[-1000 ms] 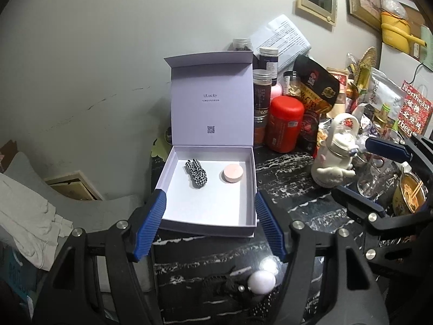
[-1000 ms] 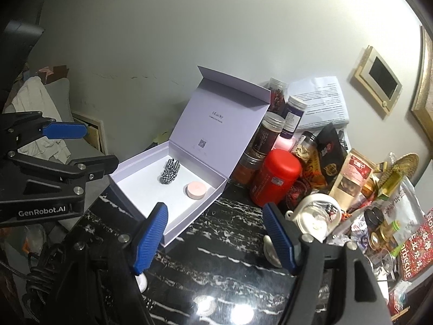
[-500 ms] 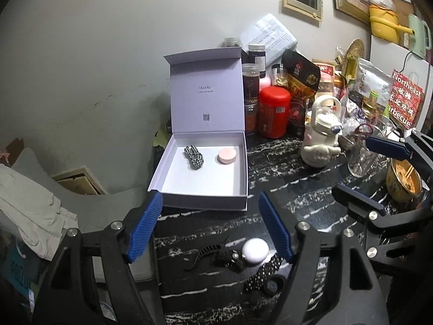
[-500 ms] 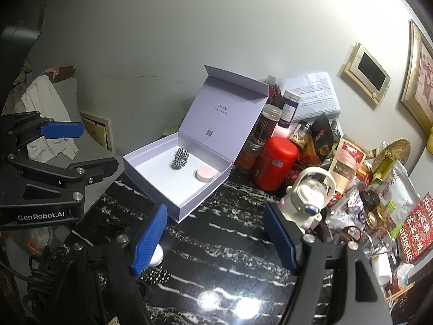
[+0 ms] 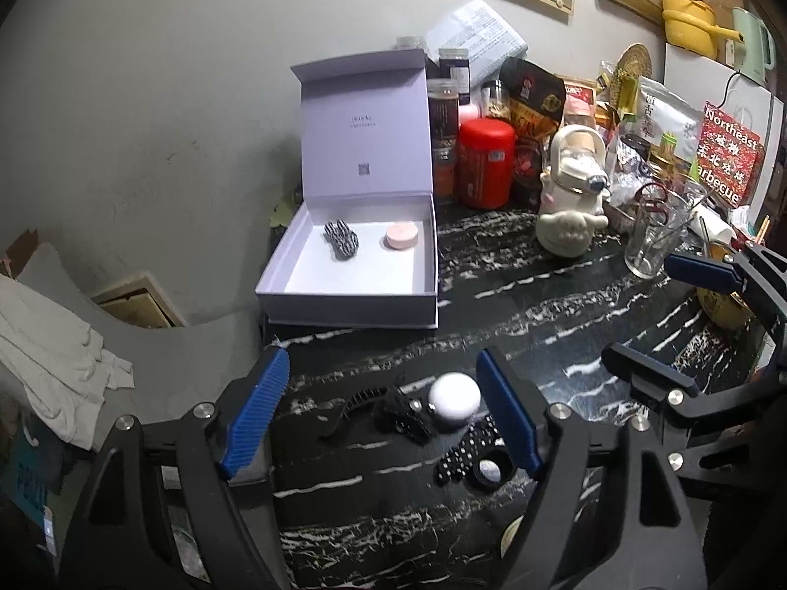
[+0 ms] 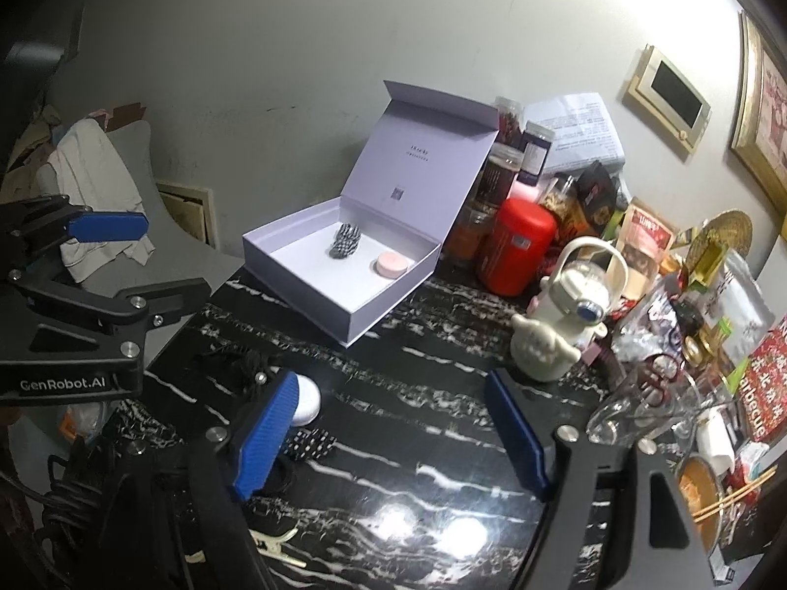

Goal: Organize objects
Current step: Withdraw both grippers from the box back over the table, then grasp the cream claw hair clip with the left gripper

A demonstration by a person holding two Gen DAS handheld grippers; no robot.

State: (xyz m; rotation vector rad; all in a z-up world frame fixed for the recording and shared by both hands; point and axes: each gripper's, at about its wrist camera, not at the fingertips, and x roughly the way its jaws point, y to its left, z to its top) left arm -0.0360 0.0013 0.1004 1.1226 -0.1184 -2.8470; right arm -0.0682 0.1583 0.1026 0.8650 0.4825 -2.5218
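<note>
An open lilac box [image 5: 344,302] [image 6: 305,290] stands at the table's far left with its lid upright. In it lie a black-and-white checked hair clip [image 5: 341,240] [image 6: 346,241] and a round pink case [image 5: 402,235] [image 6: 392,263]. On the black marble table lie a white round case [image 5: 453,394] [image 6: 306,399], a black hair claw [image 5: 401,413], a dotted black band [image 5: 465,452] [image 6: 310,444] and a small black ring [image 5: 488,469]. My left gripper [image 5: 378,413] is open and empty above these loose items. My right gripper [image 6: 393,427] is open and empty over the table's middle.
A red canister [image 5: 484,162] [image 6: 516,250], jars and snack bags crowd the back. A white figurine bottle [image 5: 570,196] [image 6: 565,314] and a glass [image 5: 651,236] [image 6: 639,408] stand to the right. A bowl with chopsticks [image 6: 708,486] sits at the near right. A chair with cloth [image 5: 49,344] is left of the table.
Both grippers have drawn back and up from the box. The loose items on the near table have come into view between my left fingers. Both stay open.
</note>
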